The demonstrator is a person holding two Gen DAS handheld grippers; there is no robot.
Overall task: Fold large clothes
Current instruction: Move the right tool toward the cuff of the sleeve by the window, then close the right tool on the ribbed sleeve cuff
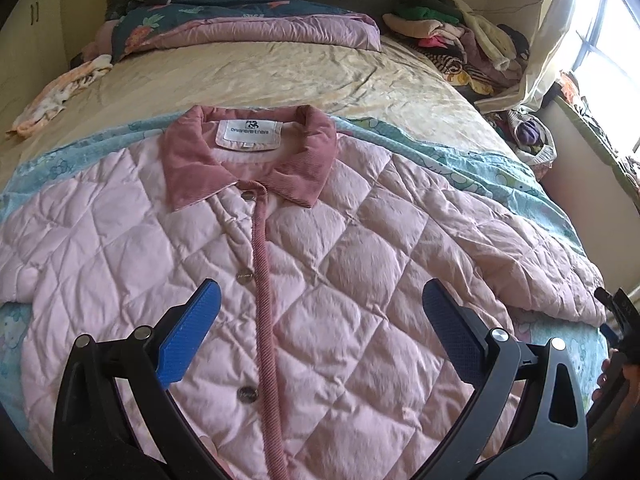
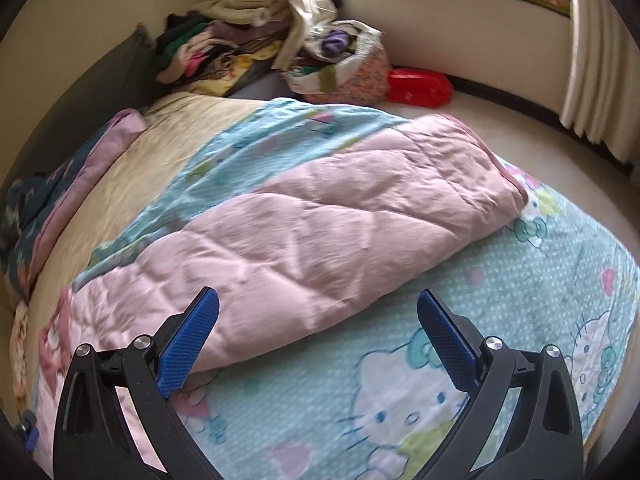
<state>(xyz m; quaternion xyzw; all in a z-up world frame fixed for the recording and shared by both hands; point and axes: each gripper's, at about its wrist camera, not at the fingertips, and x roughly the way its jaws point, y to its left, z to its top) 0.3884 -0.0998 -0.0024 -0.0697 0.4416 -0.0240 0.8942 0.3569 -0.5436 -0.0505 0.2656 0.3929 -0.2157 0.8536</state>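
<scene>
A pink quilted jacket (image 1: 340,248) lies front up and buttoned on the bed, its darker corduroy collar (image 1: 248,156) and white label toward the headboard. Both sleeves are spread outward. My left gripper (image 1: 320,312) hovers open over the jacket's chest, its blue pads either side of the button strip, holding nothing. In the right wrist view the jacket's right sleeve (image 2: 340,224) stretches across the cartoon-cat sheet (image 2: 400,392). My right gripper (image 2: 318,316) is open just above the sleeve's near edge, empty. Part of the right gripper (image 1: 620,320) shows at the left view's right edge.
A folded floral quilt (image 1: 224,20) lies by the headboard. A heap of clothes (image 1: 460,40) fills the bed's far right corner. A patterned cloth (image 1: 60,92) sits at the left. Beside the bed stand a fabric basket (image 2: 348,64), a red packet (image 2: 418,86) and a curtain (image 2: 592,80).
</scene>
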